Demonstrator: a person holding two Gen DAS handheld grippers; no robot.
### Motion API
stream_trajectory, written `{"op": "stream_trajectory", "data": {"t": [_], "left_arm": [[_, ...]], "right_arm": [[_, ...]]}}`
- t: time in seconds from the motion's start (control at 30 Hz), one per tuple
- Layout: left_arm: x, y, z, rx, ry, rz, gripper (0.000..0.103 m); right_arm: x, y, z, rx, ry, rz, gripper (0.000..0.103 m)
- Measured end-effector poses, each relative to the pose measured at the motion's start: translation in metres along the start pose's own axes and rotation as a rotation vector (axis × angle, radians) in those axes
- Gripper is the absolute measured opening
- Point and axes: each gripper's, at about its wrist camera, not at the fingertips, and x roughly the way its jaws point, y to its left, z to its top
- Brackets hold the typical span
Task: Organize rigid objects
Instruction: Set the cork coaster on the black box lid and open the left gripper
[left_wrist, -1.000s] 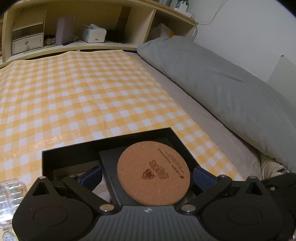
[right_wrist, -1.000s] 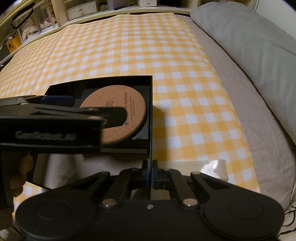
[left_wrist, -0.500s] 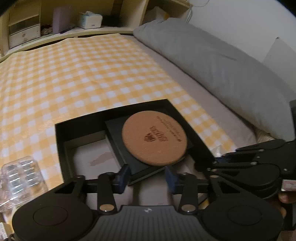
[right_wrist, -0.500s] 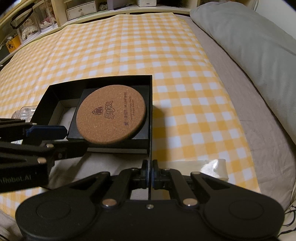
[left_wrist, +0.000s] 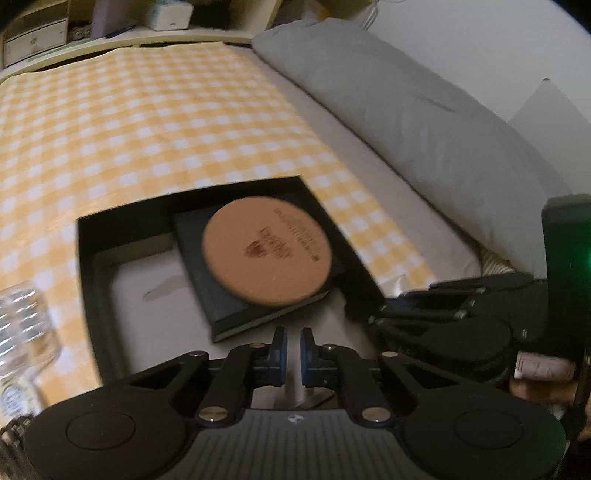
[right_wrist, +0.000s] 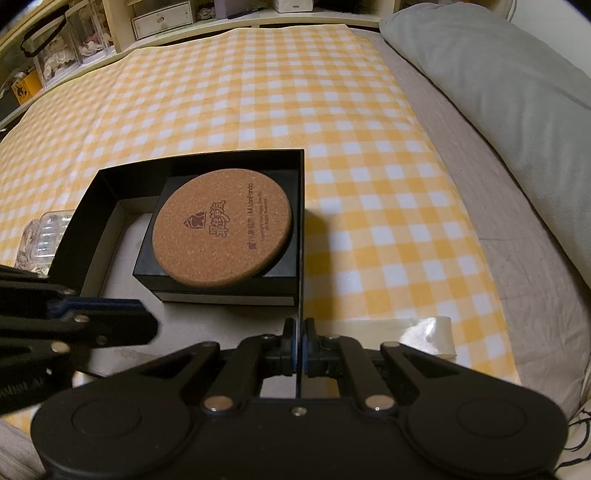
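Left wrist view: a round cork coaster (left_wrist: 266, 251) lies flat on a small black box (left_wrist: 236, 295), and both sit inside a larger open black box (left_wrist: 88, 258) on the yellow checked cloth (left_wrist: 147, 129) spread over the bed, toward the cloth's near right corner. The left gripper (left_wrist: 291, 350) hangs just short of the small box, its blue-padded fingers drawn almost together with only a thin slit between them, and nothing is caught in that slit. A clear plastic container (left_wrist: 22, 317) rests on the cloth outside the big box, at its left wall, so the sorting looks partly done: two items are stowed, at least this one appears left. The picture is blurred, and the right gripper (left_wrist: 443, 302) shows only as a dark shape at the right.

Right wrist view: the coaster (right_wrist: 221, 229) fills the far right corner of the large box (right_wrist: 110, 177), stacked on the small box (right_wrist: 218, 288) whose pale side faces the camera. The right gripper (right_wrist: 300, 350) is closed on the thin right wall of the large box, pinching its near end and apparently steadying it. The left gripper (right_wrist: 110, 325) reaches in from the left edge over the box's bare floor; its opening cannot be judged from here. The plastic container (right_wrist: 44, 236) sits beyond the left wall. A gray pillow (right_wrist: 498, 92) lines the bed's right side.
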Motion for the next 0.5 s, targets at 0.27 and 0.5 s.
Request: {"op": "stream_trajectory", "data": {"t": [0.27, 0.5], "left_arm": [[0.019, 0.000, 0.017, -0.039, -0.014, 0.001, 0.006], [0.005, -0.006, 0.013, -0.005, -0.041, 0.008, 0.024]], "right_arm": [[0.000, 0.000, 0.001, 0.003, -0.001, 0.002, 0.004], [0.001, 0.000, 0.001, 0.005, -0.001, 0.003, 0.004]]}}
